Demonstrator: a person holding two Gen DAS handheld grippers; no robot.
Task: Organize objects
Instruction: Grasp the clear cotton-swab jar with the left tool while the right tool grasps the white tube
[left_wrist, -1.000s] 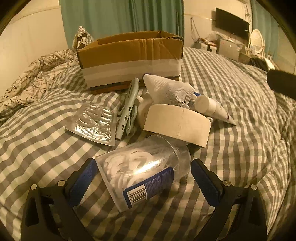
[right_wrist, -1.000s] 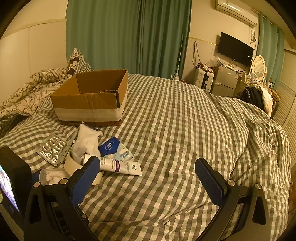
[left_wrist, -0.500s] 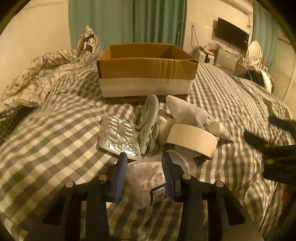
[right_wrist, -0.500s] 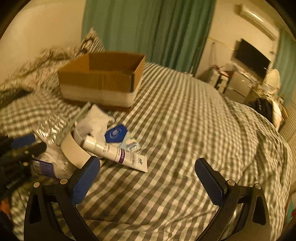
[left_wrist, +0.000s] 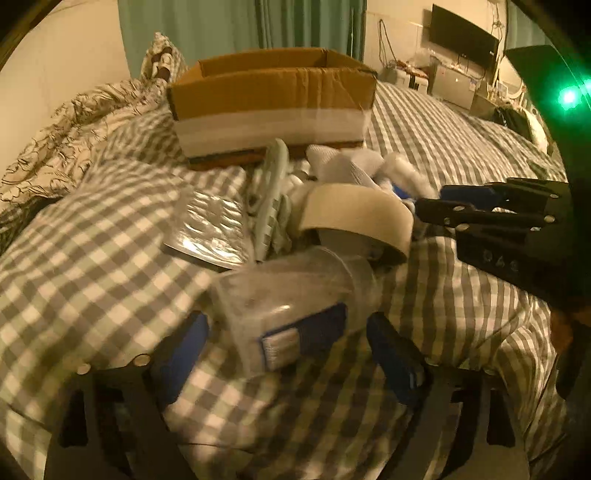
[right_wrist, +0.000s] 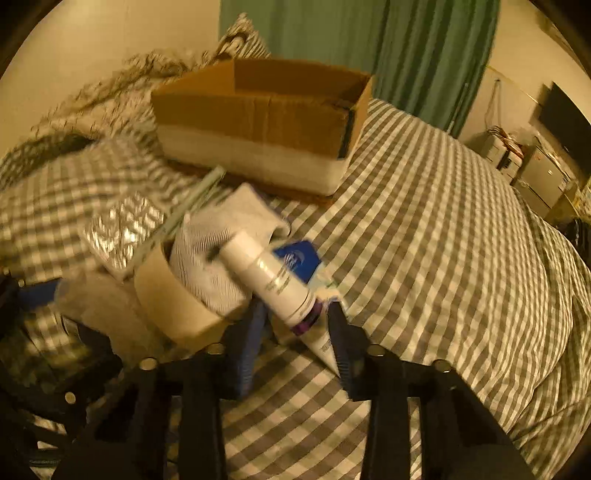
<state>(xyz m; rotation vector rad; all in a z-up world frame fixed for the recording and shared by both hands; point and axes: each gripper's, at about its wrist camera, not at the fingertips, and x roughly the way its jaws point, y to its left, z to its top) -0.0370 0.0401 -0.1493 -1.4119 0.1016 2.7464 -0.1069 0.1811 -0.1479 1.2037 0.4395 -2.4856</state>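
Observation:
A pile of objects lies on the checked bed in front of an open cardboard box (left_wrist: 271, 107) (right_wrist: 258, 122). My left gripper (left_wrist: 291, 354) is shut on a clear plastic jar (left_wrist: 284, 291) with a blue label. My right gripper (right_wrist: 295, 332) is shut on a white tube (right_wrist: 277, 284) with a purple band. Beside them lie a tape roll (left_wrist: 354, 210) (right_wrist: 173, 299), a white sock (right_wrist: 221, 243), a foil blister pack (left_wrist: 210, 225) (right_wrist: 122, 229), a pale green clip (left_wrist: 271, 192) and a blue packet (right_wrist: 297, 258). The right gripper shows in the left wrist view (left_wrist: 454, 203).
A patterned duvet (left_wrist: 66, 140) and a pillow (left_wrist: 162, 62) lie at the far left of the bed. Green curtains (right_wrist: 406, 48) hang behind. A television (left_wrist: 461, 37) and cabinets stand at the far right.
My right gripper moved left and down into the pile and closed on the white tube. My left gripper keeps its grip on the jar; its jaws stand a little wider.

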